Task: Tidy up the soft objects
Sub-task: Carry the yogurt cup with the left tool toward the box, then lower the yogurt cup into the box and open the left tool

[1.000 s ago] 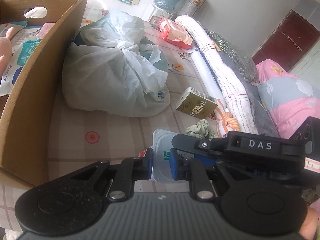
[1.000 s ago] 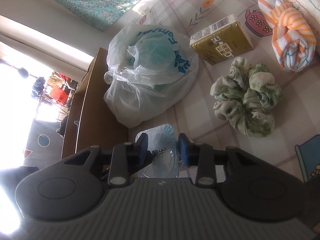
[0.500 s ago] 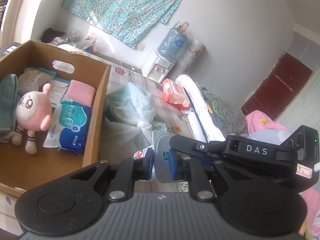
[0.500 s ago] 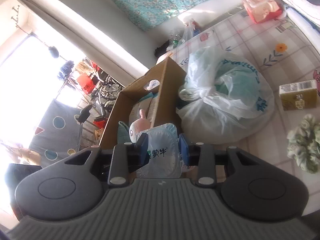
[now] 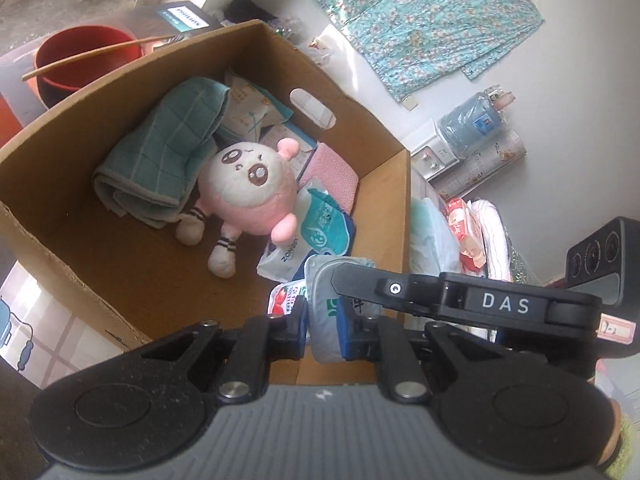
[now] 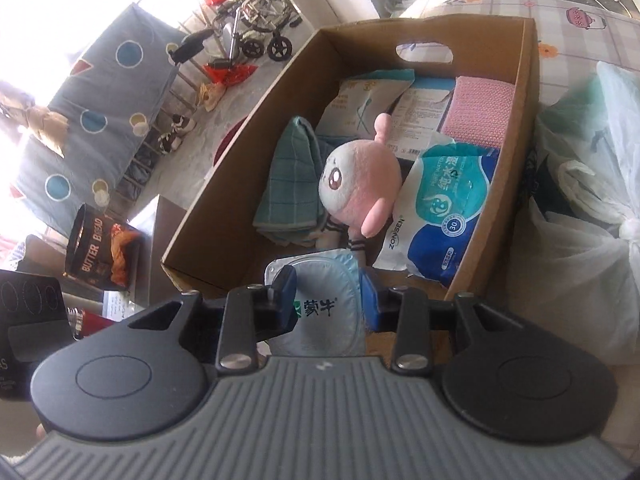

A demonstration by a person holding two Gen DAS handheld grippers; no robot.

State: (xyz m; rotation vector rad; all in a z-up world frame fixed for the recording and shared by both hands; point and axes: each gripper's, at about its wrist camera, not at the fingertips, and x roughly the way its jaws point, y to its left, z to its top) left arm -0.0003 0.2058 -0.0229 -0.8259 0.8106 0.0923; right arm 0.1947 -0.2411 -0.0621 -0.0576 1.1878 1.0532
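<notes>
The cardboard box (image 5: 384,208) sits open below me, and it is well stocked. A folded teal towel (image 5: 168,148) leans against one wall, and the pink and white plush doll (image 5: 248,196) lies against it in the middle. Beside the doll rests a blue and white wet-wipe pack (image 6: 444,216). Behind that pack a pink knitted cloth (image 6: 478,114) stands against the wall with the handle cut-out, with flat white packets (image 6: 368,104) next to it. Just outside the box, on the checked sheet, a knotted white plastic bag (image 6: 592,240) bulges.

Both my hands point steeply down toward the box, close together near its front corner. My left gripper (image 5: 323,330) pinches one side of a sealed milk pouch (image 6: 324,304), blue pads pressed into the plastic. My right gripper (image 6: 329,300) clamps the same pouch, one pad on each edge, the green printed label facing up between them. From the left camera the right gripper's black finger crosses over the top of the pouch, so the two grips sit nearly touching.

The pouch hangs in the air between all four fingers, over the near end of the box, just in front of the wipe pack and the doll's striped feet.
</notes>
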